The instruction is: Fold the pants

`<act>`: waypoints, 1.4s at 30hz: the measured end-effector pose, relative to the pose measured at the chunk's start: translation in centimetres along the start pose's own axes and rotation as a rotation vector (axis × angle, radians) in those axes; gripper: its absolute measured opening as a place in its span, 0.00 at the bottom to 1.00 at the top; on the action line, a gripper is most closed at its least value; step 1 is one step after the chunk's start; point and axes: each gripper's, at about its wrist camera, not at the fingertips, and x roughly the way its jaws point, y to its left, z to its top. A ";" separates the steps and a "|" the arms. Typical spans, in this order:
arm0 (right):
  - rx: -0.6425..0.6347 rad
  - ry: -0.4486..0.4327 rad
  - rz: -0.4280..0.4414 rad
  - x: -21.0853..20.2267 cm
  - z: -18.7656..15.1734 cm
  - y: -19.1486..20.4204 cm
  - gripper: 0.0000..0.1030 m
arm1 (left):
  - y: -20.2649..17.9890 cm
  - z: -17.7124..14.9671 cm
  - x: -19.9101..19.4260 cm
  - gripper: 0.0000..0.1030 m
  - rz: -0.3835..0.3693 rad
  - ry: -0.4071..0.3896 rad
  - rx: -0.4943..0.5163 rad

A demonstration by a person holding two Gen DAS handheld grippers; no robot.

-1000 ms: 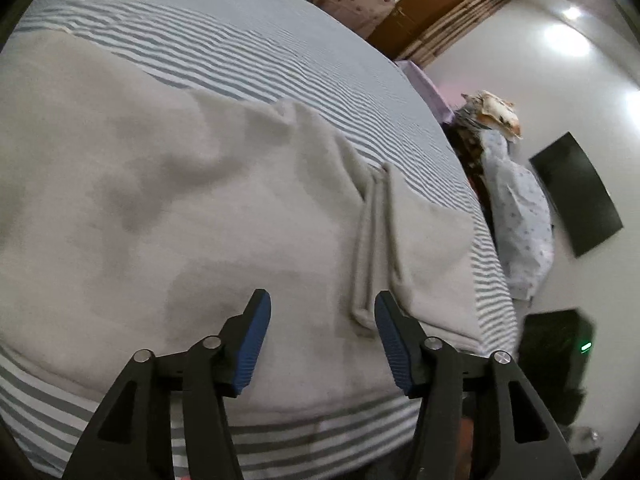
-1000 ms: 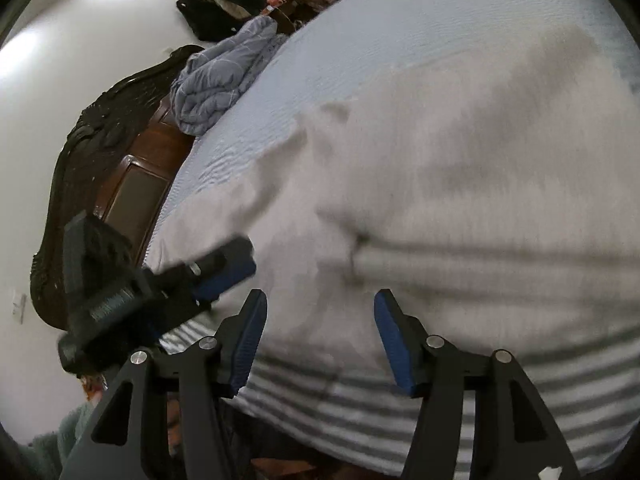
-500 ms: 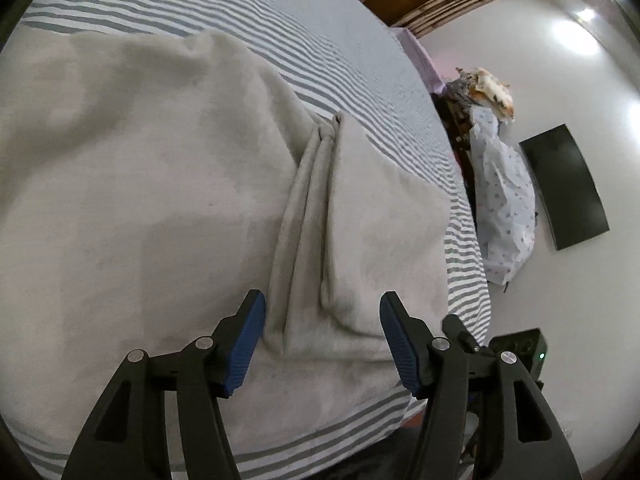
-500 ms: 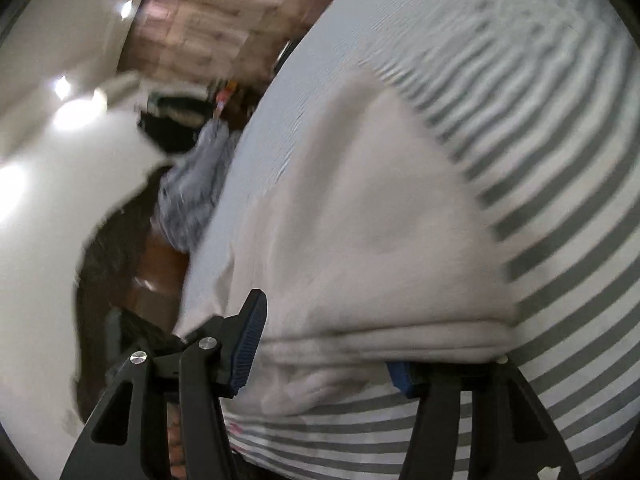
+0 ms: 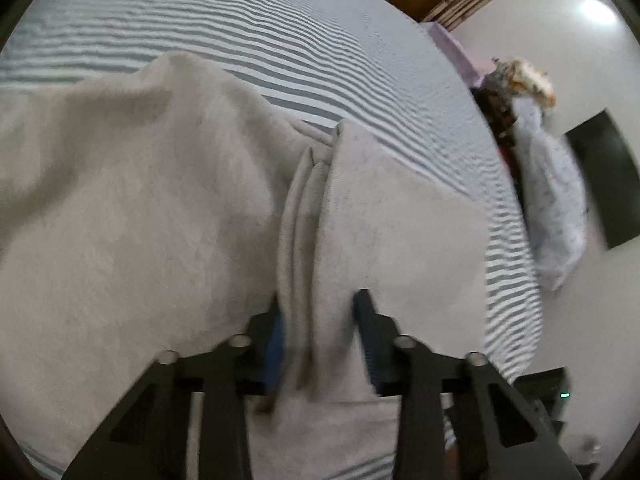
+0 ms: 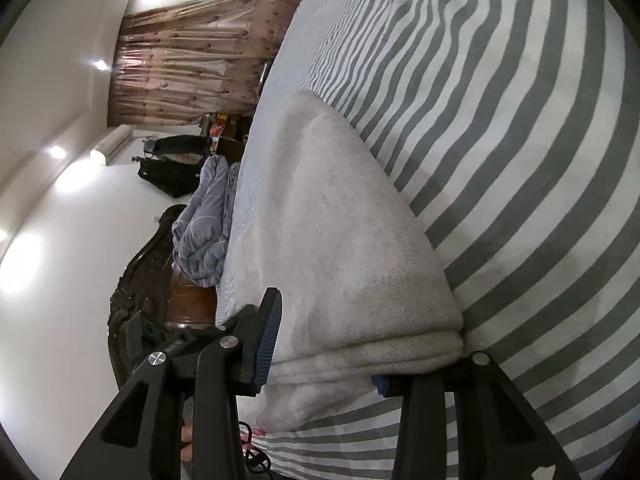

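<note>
The pants (image 5: pixel 168 216), a pale off-white fleecy garment, lie spread on the bed (image 5: pixel 312 52) with its grey-and-white striped sheet, near the edge closest to the person. In the left wrist view a bunched ridge of their cloth runs up between the fingers of the left hand-held gripper (image 5: pixel 318 340), whose jaws have just been closing; the blue pads look pressed against that ridge from both sides, so I read it as pinched. In the right wrist view a thick folded edge of the same pants (image 6: pixel 344 240) sits between the fingers of the right hand-held gripper (image 6: pixel 324 356), whose jaws have also just been closing; the left pad stands a little clear of the fabric and the right one is mostly tucked under it, so a firm hold is not yet shown. The step in hand seems to be taking hold of both ends ahead of a fold. Next, the right grip likely needs completing, then both ends lifting together and evenly. The pants' full outline is cut off, waistband and leg ends cannot be told apart, and the left view is blurred.
</note>
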 end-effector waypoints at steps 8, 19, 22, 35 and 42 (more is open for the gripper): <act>-0.126 -0.020 -0.096 -0.3 -0.3 1.8 0.14 | -2.0 -1.2 -1.9 0.18 0.034 -0.087 0.108; -0.327 -0.001 -0.132 0.5 -1.6 5.4 0.13 | -0.2 -0.8 -6.3 0.17 -0.008 -0.154 0.115; -0.346 0.023 -0.125 1.1 -1.6 5.8 0.16 | 1.6 -0.7 -6.1 0.17 -0.002 -0.140 0.085; -0.294 0.040 -0.249 0.6 0.0 4.0 0.22 | 4.0 -1.9 -3.1 0.18 -0.020 -0.083 0.057; -0.323 0.085 -0.276 0.4 -0.6 4.2 0.28 | 4.4 -2.2 -2.8 0.18 -0.028 -0.086 0.066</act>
